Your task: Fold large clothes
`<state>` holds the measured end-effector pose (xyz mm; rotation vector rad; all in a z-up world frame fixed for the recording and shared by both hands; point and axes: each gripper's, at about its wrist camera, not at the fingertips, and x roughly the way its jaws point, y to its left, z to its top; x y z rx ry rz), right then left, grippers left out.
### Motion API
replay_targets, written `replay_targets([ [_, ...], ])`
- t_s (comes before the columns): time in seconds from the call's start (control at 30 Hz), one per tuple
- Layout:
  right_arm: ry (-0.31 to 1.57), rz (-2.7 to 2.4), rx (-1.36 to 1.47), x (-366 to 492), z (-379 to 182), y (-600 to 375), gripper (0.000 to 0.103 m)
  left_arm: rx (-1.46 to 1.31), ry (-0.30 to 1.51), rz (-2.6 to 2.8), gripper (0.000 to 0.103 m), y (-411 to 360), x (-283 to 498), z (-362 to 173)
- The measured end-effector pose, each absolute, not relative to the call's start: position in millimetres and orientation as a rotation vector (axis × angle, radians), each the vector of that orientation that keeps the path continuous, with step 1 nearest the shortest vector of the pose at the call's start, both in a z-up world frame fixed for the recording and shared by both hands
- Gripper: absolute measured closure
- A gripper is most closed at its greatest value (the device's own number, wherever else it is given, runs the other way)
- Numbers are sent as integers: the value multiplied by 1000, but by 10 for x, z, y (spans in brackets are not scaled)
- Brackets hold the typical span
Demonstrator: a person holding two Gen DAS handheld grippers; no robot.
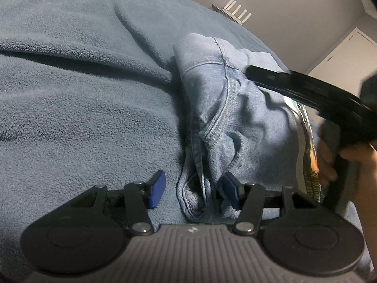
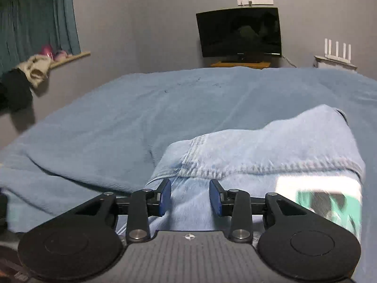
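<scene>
A light blue garment (image 1: 226, 108) with stitched seams lies bunched on the bed, a colourful print (image 1: 306, 141) showing at its right side. My left gripper (image 1: 194, 192) is open at its near edge. A folded hem sits between the blue pads, close to the right pad (image 1: 232, 193) and apart from the left one. In the right wrist view my right gripper (image 2: 190, 197) stands open low over the same garment (image 2: 259, 155), with cloth showing between its pads but not pinched. The print (image 2: 329, 200) lies to its right.
A blue fleece blanket (image 2: 141, 118) covers the whole bed, with a long ridge (image 1: 132, 30) left of the garment. A hand (image 1: 329, 162) holds the right tool's black body (image 1: 334, 99). Behind the bed are a dark TV (image 2: 239, 33), a white router (image 2: 337, 52), a teal curtain (image 2: 35, 18) and a ledge with clothes (image 2: 35, 70).
</scene>
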<state>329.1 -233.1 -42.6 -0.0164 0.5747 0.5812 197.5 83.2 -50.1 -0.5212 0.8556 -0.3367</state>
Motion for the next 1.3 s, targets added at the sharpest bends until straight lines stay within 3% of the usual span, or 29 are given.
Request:
replay_targets([
  [0.07,597,570,-80,3420,-542,-2111,66,-525,857,-335,48,860,1968,-492],
  [0.2,616,533,-205,3526,-743,-1735,49,-533,853,-320,48,916,1991,-509],
  [0.33,612,560,-223,3560,-671,-1670,42,-540,861,-337,46,956,1989,-515],
  [0.63,384,404,-104,3791,-127,-2474,55,-529,862,-323,44,880,1996,-528],
  [0.7,408,303,-31,4078,-108,-2685,62,-522,861,-318,44,848,1982,-518],
  [1.0,753,206,-38,5047,-612,-2956,69,-539,868,-338,38,799,2090,-536],
  [1.13,739,218,-25,5126,-685,-2969,68,-533,877,-342,37,785,2119,-549],
  [1.3,570,300,168,4501,-352,-3310,49,-520,880,-340,37,834,2106,-580],
])
